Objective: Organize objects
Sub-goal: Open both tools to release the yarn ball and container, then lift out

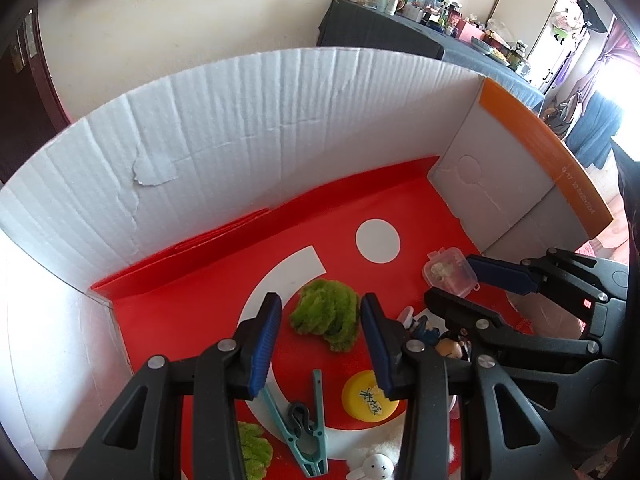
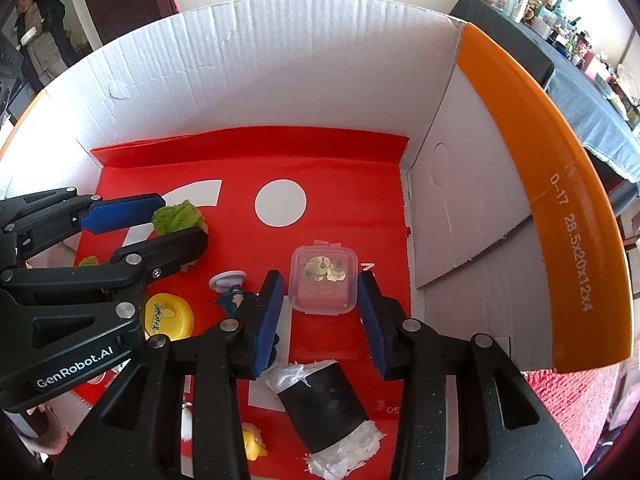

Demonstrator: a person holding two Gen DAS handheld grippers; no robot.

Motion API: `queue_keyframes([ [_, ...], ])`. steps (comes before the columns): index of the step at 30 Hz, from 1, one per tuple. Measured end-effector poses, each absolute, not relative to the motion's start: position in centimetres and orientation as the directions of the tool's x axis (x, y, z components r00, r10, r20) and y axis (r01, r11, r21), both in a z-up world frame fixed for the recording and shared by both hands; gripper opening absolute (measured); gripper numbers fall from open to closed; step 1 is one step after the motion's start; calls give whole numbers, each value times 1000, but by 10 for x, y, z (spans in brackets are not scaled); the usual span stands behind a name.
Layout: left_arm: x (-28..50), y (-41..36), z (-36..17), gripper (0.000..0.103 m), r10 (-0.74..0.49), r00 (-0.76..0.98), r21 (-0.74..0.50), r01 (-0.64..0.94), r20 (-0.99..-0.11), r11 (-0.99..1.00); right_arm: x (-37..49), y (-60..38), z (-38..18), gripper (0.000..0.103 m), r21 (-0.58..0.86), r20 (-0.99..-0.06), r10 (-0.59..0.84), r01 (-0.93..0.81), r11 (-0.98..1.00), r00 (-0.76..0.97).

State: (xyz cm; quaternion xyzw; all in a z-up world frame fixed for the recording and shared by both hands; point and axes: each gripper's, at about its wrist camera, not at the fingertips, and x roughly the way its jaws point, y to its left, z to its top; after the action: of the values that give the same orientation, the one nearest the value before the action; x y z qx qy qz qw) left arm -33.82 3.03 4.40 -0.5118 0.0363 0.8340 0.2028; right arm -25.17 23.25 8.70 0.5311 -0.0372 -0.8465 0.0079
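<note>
Both grippers hang inside a cardboard box (image 1: 240, 128) with a red floor. My left gripper (image 1: 320, 312) is open, its fingers either side of a green fuzzy ball (image 1: 326, 316), not touching. The ball also shows in the right wrist view (image 2: 178, 216). My right gripper (image 2: 322, 304) is open just above a small clear plastic case (image 2: 323, 280) holding small metal pieces. The case shows in the left wrist view (image 1: 450, 272) between the right gripper's fingers (image 1: 496, 272).
On the box floor lie a yellow cap (image 1: 370, 398), a teal clothes peg (image 1: 306, 424), a second green ball (image 1: 254, 450), a small blue figure (image 1: 426, 330), a white figure (image 1: 376, 468), a black roll with white stuffing (image 2: 328, 404) and a yellow toy (image 2: 252, 444). An orange flap (image 2: 552, 184) rises on the right.
</note>
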Motion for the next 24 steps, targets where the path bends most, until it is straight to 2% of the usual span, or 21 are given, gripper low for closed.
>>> queue_keyframes([
  [7,-331,26,54,48,293,-417,-139,-362,-860,-922,-245,208,91,40,81,-892,-64,-20,-996,-447],
  [14,-319,23,68,52,284,-449,-126,-349,-847,-928,-247,226,105,45,101,-877,-82,-16,-995,-473],
  [17,-311,18,75,53,289,-462,-131,-344,-839,-930,-237,219,111,52,103,-870,-84,-13,-995,-486],
  [24,-290,10,88,56,284,-512,-123,-324,-811,-938,-213,213,124,53,116,-845,-100,1,-993,-526],
])
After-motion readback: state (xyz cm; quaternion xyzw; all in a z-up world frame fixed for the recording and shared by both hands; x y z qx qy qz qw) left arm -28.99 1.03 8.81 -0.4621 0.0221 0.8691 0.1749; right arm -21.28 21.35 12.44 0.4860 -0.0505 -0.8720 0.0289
